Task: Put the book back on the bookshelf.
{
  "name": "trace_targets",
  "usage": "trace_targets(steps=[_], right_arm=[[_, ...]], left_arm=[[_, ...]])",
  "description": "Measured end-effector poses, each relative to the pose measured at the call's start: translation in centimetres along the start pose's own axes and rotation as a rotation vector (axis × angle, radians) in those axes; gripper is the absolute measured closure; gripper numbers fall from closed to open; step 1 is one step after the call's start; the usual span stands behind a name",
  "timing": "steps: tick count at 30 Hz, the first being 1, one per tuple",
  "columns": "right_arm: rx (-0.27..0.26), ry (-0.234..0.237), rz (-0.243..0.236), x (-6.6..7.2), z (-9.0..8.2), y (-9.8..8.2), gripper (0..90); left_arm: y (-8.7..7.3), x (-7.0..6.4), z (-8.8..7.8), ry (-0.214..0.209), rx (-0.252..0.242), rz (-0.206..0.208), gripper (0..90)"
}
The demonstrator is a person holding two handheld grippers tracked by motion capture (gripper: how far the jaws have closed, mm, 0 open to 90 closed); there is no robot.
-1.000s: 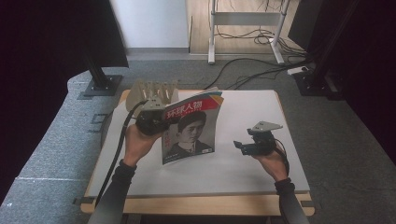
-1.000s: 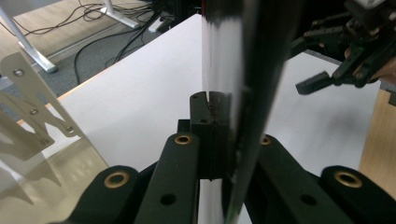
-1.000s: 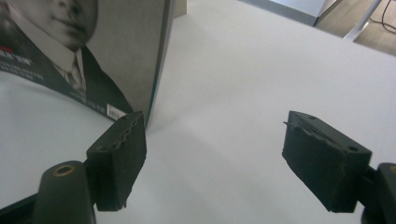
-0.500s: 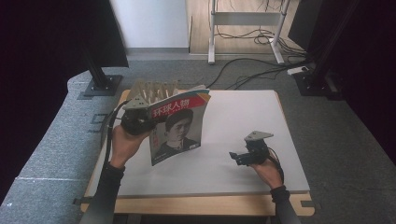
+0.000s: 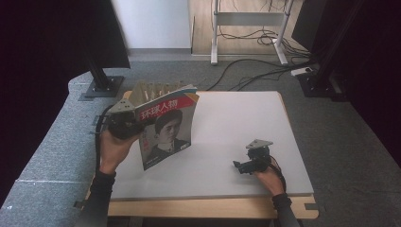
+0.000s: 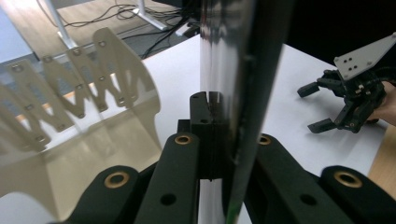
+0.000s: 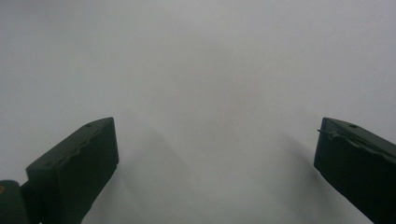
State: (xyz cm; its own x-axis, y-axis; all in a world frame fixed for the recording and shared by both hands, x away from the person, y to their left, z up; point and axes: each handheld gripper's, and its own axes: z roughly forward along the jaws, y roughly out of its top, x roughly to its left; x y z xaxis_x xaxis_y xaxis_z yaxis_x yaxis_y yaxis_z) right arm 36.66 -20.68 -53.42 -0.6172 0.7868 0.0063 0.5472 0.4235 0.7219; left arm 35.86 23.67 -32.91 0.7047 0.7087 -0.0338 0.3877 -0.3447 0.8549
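Holding the magazine upright off the table with my left gripper, left of centre in the high view. Jaws are clamped fully down on its edge; in the left gripper view the glossy magazine runs as a near-vertical strip through the middle of the frame, pinched between the two black jaws at bottom centre. Cover faces the camera in the high view: red band with white characters along the top, portrait below. Lower corner of the magazine hangs close over the white tabletop, can't tell whether it touches.

Wooden rack with slotted dividers sits just behind the magazine, at the far left edge of the table. In the left gripper view the rack fills the left half of the frame, close beside the jaws, not touching the magazine as far as I can see.

My right gripper is lower right of centre in the high view, well apart from the magazine, low over the table. Its jaws have just been opening and now stand spread wide with nothing between them. The right gripper view shows the two jaws at the bottom corners over bare white table. The same gripper shows at the right edge of the left gripper view, jaws apart, empty.
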Motion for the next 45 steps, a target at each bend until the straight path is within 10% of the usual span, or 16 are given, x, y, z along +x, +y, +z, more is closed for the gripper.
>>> trace_targets(steps=[28,45], right_arm=[[0.004,-0.003,0.001,0.0,0.1,-0.1,0.0],[0.003,-0.002,0.002,0.0,0.1,-0.1,0.0]], left_arm=[[-1.6,4.3,-6.5,0.211,-0.048,-0.113,87.1],[-1.2,7.7,-4.7,0.290,-0.068,-0.185,87.1]])
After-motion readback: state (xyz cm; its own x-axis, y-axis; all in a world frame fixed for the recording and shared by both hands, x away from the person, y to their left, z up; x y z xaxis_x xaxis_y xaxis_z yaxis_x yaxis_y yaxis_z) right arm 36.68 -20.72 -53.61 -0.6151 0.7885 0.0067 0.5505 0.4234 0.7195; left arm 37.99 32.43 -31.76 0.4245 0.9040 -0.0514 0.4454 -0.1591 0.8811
